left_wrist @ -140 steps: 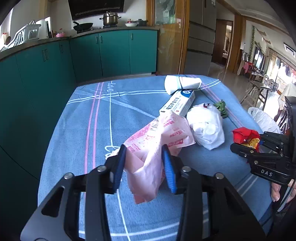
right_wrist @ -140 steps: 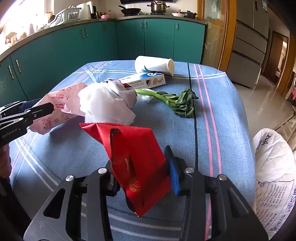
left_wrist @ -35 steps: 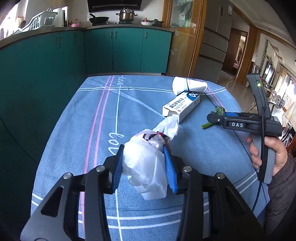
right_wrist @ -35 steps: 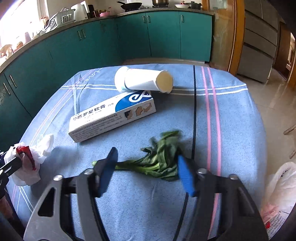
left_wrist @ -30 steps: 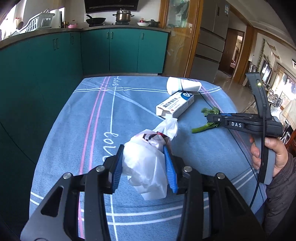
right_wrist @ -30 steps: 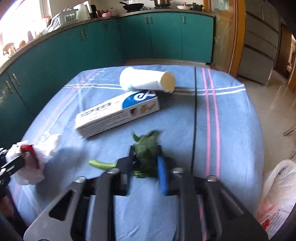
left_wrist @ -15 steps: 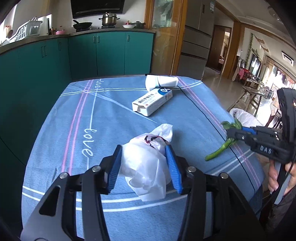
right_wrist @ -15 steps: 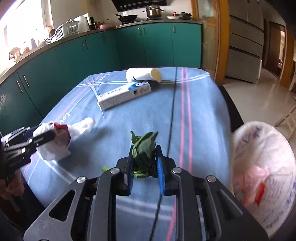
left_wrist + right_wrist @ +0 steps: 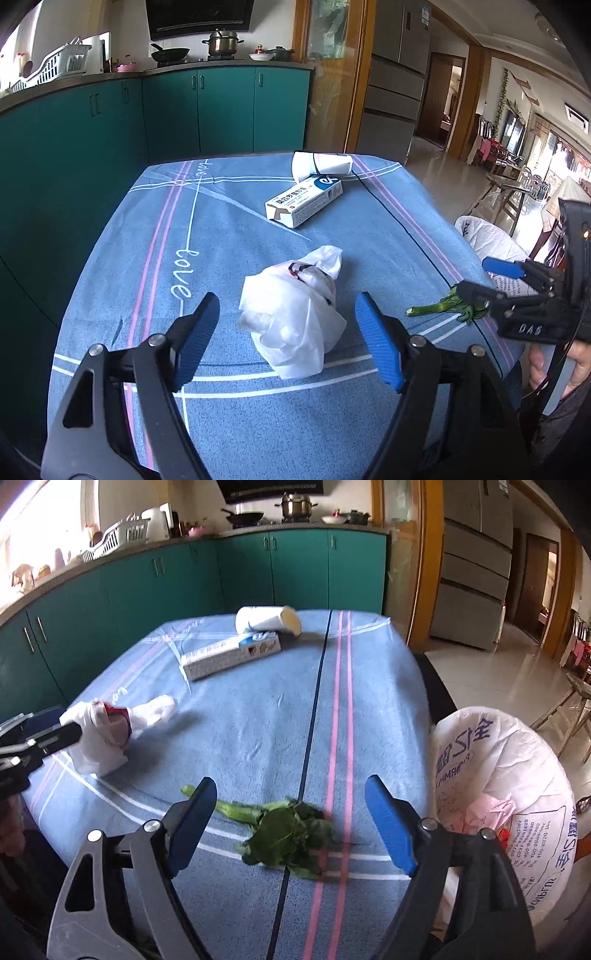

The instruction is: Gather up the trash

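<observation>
The left gripper (image 9: 286,341) had its blue fingers (image 9: 195,332) spread wide, released, with the crumpled white plastic bag (image 9: 291,314) lying loose on the desk (image 9: 229,229) between them, its twisted tail pointing far. The right gripper (image 9: 286,825) was likewise released, the leafy green stalk (image 9: 284,830) lying between its fingers (image 9: 388,829), long axis running left to right, stem end to the left. Farther off lay a carton (image 9: 231,655) and a tipped paper cup (image 9: 267,620). Right of the desk stood a white sack (image 9: 495,775), its lower part cut off.
</observation>
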Available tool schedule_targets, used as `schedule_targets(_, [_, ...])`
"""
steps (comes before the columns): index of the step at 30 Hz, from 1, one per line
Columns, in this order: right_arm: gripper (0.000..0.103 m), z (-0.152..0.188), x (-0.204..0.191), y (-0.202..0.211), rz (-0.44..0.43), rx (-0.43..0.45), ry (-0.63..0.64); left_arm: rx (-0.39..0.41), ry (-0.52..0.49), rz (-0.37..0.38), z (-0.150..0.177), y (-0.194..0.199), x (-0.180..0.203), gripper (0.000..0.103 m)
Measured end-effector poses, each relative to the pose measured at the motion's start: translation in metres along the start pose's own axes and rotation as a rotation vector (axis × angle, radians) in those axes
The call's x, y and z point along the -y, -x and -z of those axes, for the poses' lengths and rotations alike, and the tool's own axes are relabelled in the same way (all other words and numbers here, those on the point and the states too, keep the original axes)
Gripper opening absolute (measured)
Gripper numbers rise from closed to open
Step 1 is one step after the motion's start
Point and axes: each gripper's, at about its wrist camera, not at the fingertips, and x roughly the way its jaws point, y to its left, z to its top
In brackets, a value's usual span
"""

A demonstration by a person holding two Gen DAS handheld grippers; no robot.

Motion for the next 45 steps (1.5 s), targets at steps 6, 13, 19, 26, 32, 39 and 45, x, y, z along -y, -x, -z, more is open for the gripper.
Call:
schedule_targets(6, [0.081,0.012,-0.009,-0.017,0.014,-0.051,0.021,-0.009,0.009,-0.024,0.001,-0.002,-0.004,0.083])
schedule_targets(13, [0.074,0.020,-0.016,-0.020,0.005,-0.061,0.012,-0.012,0.017,-0.036,0.002,-0.003,-0.009,0.084])
schedule_targets(19, [0.029,0.019,-0.023,-0.013,-0.022,-0.048,0.019,-0.013,0.024,-0.036,0.003,-0.003,-0.010,0.084])
schedule_targets(26, [0.022,0.012,-0.017,0.003,0.000,0.026,-0.042,-0.011,0.021,-0.042,0.004,-0.004,-0.011,0.084])
schedule_targets(32, [0.023,0.013,-0.010,-0.002,0.004,0.009,-0.081,-0.025,0.034,-0.040,0.006,-0.011,-0.014,0.088])
schedule_targets(39, [0.057,0.018,-0.011,-0.008,0.031,-0.004,-0.079,-0.062,0.064,-0.026,0.008,-0.023,-0.015,0.092])
schedule_targets(45, [0.057,0.021,-0.013,-0.014,0.028,-0.027,-0.068,-0.067,0.081,-0.007,0.006,-0.037,-0.008,0.094])
